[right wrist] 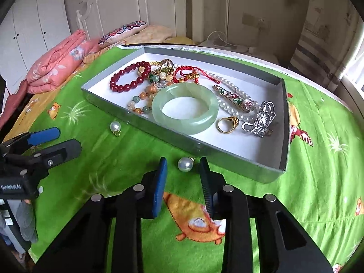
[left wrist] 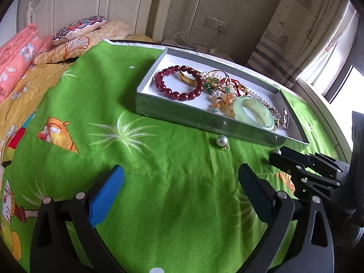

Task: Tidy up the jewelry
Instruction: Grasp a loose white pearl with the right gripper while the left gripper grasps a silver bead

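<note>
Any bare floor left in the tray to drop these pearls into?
Yes: the tray's near right corner, below the silver pendant, is bare, as is the left end beside the red bead bracelet. The middle around the jade bangle is crowded.

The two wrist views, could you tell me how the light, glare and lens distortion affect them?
Left wrist view: the window at right is blown out; the fisheye bows the grey tray and darkens the corners. Right wrist view: daylight is softer, the jade bangle and the pearl between the right gripper fingers carry small highlights; everything stays sharp.
</note>
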{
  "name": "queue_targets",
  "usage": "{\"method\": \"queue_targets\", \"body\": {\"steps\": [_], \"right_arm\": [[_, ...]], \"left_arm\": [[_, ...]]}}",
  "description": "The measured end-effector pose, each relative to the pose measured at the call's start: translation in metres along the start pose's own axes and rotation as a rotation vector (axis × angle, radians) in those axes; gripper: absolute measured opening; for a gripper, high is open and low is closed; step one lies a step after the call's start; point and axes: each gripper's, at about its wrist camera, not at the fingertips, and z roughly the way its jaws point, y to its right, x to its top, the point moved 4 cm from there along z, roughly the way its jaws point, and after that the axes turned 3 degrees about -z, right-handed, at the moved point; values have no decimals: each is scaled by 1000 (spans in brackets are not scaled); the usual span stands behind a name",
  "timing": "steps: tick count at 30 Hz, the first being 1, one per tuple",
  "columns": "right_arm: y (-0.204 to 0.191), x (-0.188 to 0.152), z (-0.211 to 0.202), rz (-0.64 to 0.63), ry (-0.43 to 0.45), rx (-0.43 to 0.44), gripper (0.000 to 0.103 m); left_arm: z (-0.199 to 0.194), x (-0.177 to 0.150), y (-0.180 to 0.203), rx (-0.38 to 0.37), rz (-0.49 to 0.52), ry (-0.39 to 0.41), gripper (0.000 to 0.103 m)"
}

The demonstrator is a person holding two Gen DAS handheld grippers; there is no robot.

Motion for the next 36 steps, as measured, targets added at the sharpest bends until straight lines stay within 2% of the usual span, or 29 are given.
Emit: {"method": "queue_targets", "body": {"steps": [1,3,9,15,17,21,23,24,30,32,36], "right_arm": [[-1,0,1,-3,0,-3,26],[-1,0,0,-7,0,-16,16],[1,-7,-13,6,36,9,16],[19,-19,-37,92,107,54,16],[25,-21,-42,116,122,62,16],[28,-20,-45,133,136,80,16],[28,-20,-46,134,139,86,16],[28,-20,-46,136,139,90,16],[31,-21,-46,158,145,111,16],[32,-22,-47,160,149,113,16],[32,-22,-48,158,153,115,16]], "left_arm": [[0,0,1,0,2,1,99],[-1,0,3,2,10,4,99],[-4,-3,14,7,73,14,99],[3,1,25,24,114,-17,98],[9,7,29,8,90,-31,86],[23,17,40,0,87,-49,72],[31,19,46,1,103,-62,62],[35,20,51,9,120,-61,62],[46,22,67,51,211,-35,35],[46,20,70,39,239,-34,14],[40,14,74,14,259,-23,14]]}}
